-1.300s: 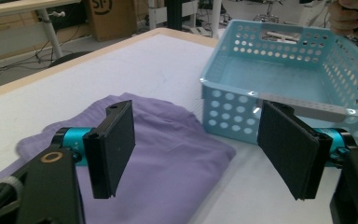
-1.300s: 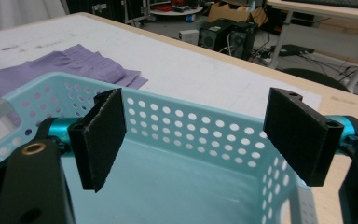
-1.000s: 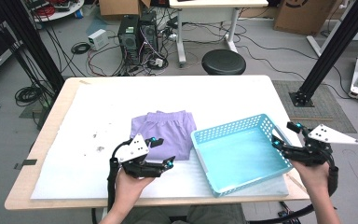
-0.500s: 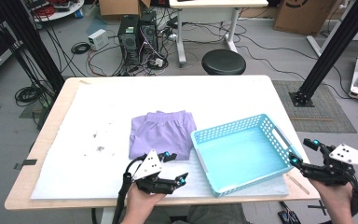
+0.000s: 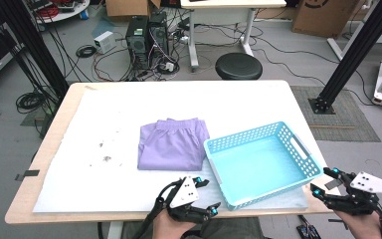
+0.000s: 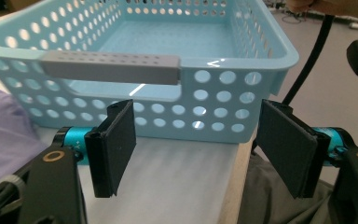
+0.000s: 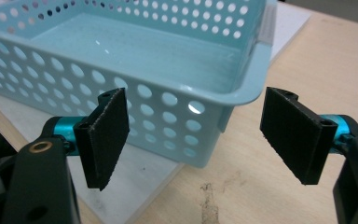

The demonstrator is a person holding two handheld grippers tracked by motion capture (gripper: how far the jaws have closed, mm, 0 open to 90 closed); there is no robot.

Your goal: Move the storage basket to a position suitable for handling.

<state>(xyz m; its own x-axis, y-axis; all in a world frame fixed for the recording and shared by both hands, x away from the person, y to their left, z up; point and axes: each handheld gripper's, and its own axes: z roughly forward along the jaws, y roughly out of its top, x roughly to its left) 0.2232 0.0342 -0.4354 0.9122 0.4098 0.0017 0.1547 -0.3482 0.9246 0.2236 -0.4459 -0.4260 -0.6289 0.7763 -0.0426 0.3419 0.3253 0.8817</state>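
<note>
A folded purple garment (image 5: 171,144) lies on the white mat, just left of a light blue perforated basket (image 5: 243,134) with nothing in it. My left gripper (image 5: 208,195) hovers at the near table edge in front of the basket's near left corner, open. Along its jaws I see the basket (image 6: 242,100), its grey handle (image 6: 112,66) and a fold of the garment (image 6: 4,130); my left gripper (image 6: 200,149) holds nothing. My right gripper (image 5: 322,181) is open off the basket's near right corner. The basket wall (image 7: 144,100) stands close before my right gripper (image 7: 200,140), untouched.
A white mat (image 5: 109,119) covers most of the wooden table (image 5: 54,149); bare wood (image 7: 284,70) shows at the right. On the floor beyond the table are a black stool (image 5: 238,64), a computer tower (image 5: 144,35) and cables. Black frame posts (image 5: 353,55) stand to the right.
Both hands have drawn back toward the near table edge and shifted right. The left gripper left the garment's near edge; the right one moved off the basket's right side. Basket and garment stayed put.
</note>
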